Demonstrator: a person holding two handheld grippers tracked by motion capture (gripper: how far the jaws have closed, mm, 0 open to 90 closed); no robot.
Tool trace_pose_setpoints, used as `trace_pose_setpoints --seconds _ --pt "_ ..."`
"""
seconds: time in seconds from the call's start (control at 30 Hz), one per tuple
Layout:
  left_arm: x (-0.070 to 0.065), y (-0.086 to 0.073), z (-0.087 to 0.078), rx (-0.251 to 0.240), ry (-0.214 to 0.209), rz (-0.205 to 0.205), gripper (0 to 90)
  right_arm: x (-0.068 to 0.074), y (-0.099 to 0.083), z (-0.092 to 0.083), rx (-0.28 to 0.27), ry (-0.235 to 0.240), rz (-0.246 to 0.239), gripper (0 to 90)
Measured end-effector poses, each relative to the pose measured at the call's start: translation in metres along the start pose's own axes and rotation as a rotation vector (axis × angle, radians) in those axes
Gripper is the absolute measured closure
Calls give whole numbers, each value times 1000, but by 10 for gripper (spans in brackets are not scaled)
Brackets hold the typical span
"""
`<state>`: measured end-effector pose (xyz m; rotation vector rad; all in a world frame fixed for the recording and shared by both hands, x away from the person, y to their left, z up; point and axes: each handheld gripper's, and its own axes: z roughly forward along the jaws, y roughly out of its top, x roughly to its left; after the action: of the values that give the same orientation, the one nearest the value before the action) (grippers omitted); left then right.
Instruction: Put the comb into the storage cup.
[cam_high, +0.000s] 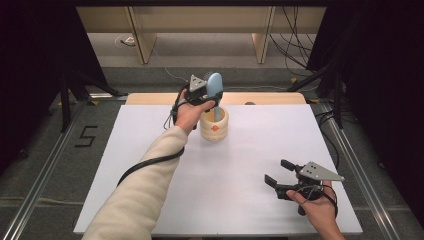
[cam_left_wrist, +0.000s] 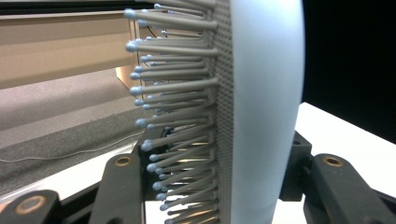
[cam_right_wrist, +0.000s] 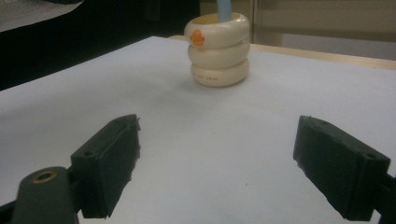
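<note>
The left claw (cam_high: 206, 95) grips the blue hairbrush (cam_high: 215, 87) upright, its handle down inside the cream cup (cam_high: 214, 127) just below; the right claw (cam_high: 280, 172) rests wide open on the table (cam_high: 240, 200), well apart.

We see a white counter (cam_high: 240, 165) with a strip of bare wood along its far edge. Directly on it stands one thing, a cream ribbed holder (cam_high: 214, 125) bearing a small orange mark, near the far edge and left of the middle.
</note>
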<state>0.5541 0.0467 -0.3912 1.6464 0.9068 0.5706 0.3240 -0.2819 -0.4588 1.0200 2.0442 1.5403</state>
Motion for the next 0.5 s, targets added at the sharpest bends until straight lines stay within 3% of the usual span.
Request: trace_pose_setpoints --seconds 0.5 --pt "2 -10 5 8 0 -42 491 0 0 0 1 3 -1 158"
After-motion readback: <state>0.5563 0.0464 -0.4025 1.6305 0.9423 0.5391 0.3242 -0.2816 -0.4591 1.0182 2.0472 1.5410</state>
